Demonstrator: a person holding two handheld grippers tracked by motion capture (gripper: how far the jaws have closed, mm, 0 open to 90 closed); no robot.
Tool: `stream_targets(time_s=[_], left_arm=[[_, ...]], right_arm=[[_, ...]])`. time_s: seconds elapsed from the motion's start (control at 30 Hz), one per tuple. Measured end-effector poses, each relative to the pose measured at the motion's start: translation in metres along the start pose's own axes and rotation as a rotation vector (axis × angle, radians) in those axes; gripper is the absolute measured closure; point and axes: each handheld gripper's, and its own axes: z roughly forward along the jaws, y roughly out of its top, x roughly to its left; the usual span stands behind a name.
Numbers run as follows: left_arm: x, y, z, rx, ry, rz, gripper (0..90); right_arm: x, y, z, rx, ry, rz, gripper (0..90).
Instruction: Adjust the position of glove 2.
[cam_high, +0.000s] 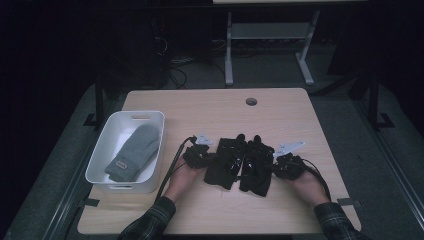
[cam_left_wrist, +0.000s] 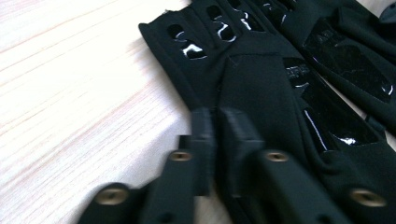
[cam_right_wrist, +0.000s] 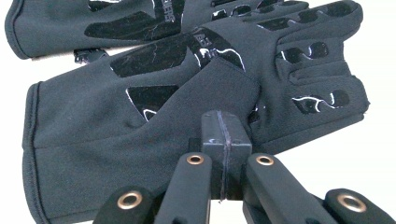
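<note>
Two black fabric gloves (cam_high: 240, 165) with glossy patches; left gripper (cam_left_wrist: 217, 123) and right gripper (cam_right_wrist: 226, 128) fingers each pinched shut on a thumb edge

Two black gloves (cam_high: 240, 162) lie side by side, touching, on the pale wooden desk (cam_high: 280, 120). The left claw (cam_high: 200, 156) meets the outer edge of the left-hand glove, and the right claw (cam_high: 280, 166) meets the outer edge of the right-hand one, so the pair sits between the two claws. Well out to the left of the left claw stands a white bin (cam_high: 150, 150) with a grey mitten (cam_high: 134, 151) lying in it.
</note>
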Motion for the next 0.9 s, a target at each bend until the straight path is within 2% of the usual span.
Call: stream_targets(time_s=[0.2, 0.3, 0.4, 0.47, 0.6, 0.9], left_arm=[[0.0, 0.002, -0.002, -0.01, -0.02, -0.028, 87.0], [-0.002, 0.006, -0.007, -0.026, -0.029, -0.02, 87.1], [-0.004, 0.01, -0.014, -0.065, -0.049, -0.04, 87.1], [-0.004, 0.014, -0.019, -0.077, -0.061, -0.033, 87.1], [-0.007, 0.023, -0.025, -0.12, -0.091, -0.047, 87.1], [-0.018, 0.038, -0.031, -0.16, -0.128, -0.028, 87.2]], right_arm=[[0.0, -0.001, 0.0, 0.0, 0.0, -0.003, 90.0], [0.0, -0.001, 0.0, -0.002, 0.002, -0.001, 90.0], [0.0, -0.001, 0.0, -0.005, 0.004, 0.0, 90.0], [0.0, -0.001, 0.0, -0.006, 0.002, 0.0, 90.0], [0.0, -0.001, 0.0, -0.005, 0.001, 0.002, 90.0], [0.002, 0.002, 0.002, -0.003, 0.013, 0.008, 90.0]])
